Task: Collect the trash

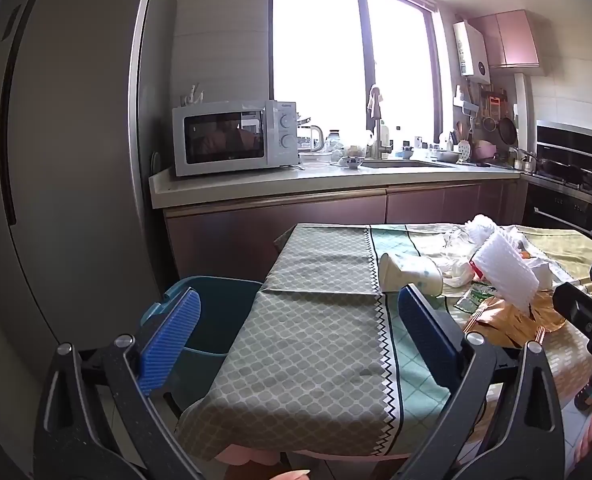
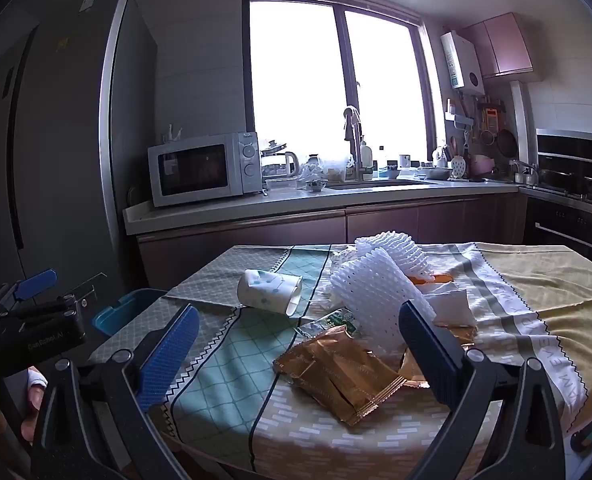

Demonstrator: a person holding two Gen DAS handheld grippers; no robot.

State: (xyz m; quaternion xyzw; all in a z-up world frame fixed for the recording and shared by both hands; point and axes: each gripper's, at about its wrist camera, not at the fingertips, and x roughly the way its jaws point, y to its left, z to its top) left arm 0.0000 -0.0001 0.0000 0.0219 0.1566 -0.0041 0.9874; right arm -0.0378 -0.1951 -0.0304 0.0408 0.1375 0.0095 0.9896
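Observation:
Trash lies on the patchwork tablecloth: a tipped paper cup, white foam fruit netting, a gold foil wrapper, a small green packet and crumpled white paper. In the left wrist view the cup, netting and gold wrapper sit to the right. A blue bin stands on the floor at the table's left edge. My left gripper is open above the cloth, empty. My right gripper is open just short of the wrapper, holding nothing.
A tall grey fridge stands at left. Behind the table runs a counter with a microwave, a sink and clutter under a bright window. An oven is at right. The other gripper shows at left in the right wrist view.

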